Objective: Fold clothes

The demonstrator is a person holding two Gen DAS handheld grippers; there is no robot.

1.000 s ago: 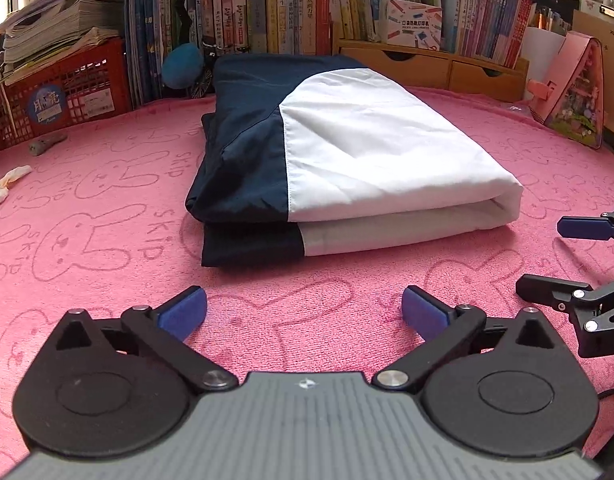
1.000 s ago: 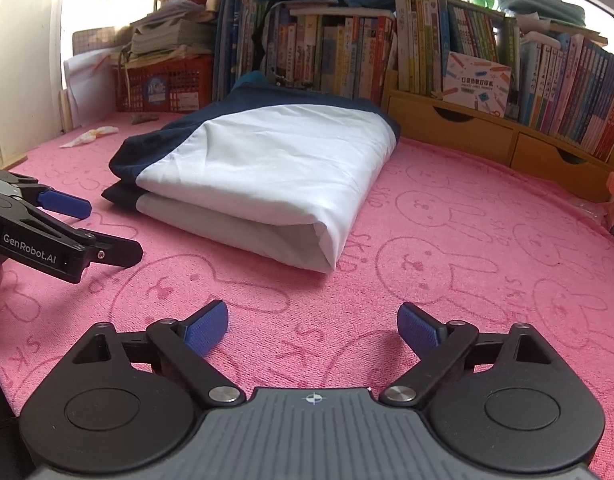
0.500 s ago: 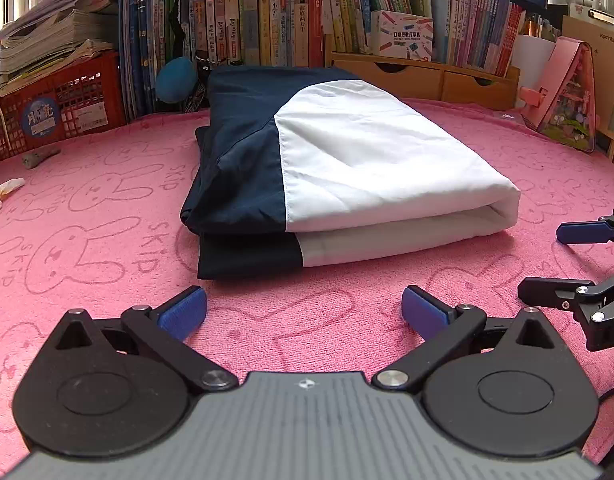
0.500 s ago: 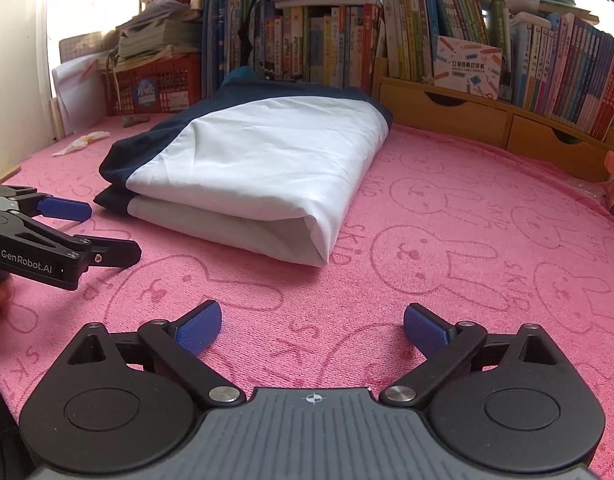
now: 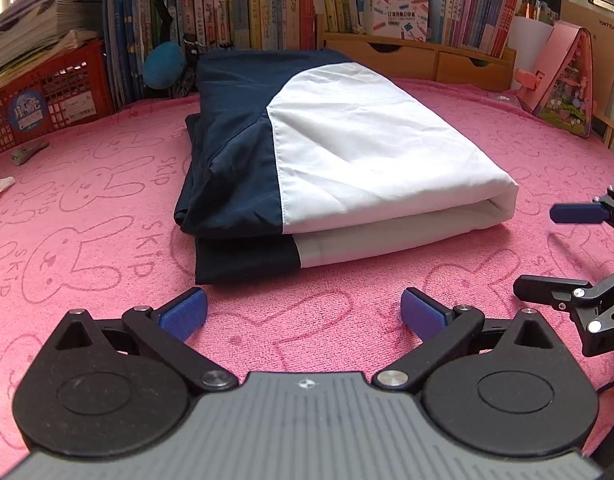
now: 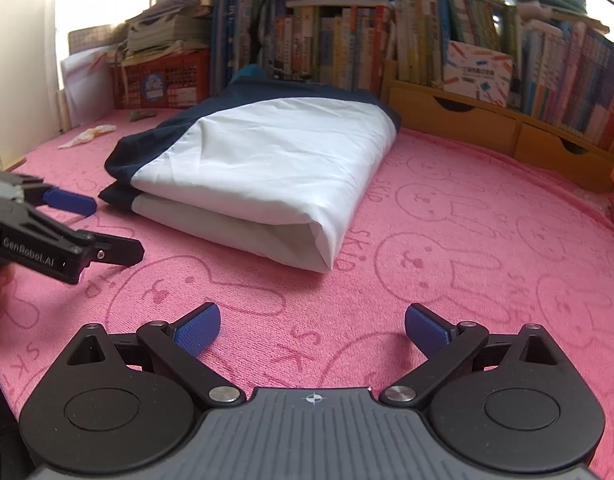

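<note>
Left wrist: folded garment (image 5: 339, 168) beyond left gripper (image 5: 303, 314); apart.

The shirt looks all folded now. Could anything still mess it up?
Possibly. The folded garment has a dark bottom layer sticking out at the near edge, so a nudge might shift it. Both tongs, left and right, sit open close by; moving forward carelessly could snag the fold.
</note>
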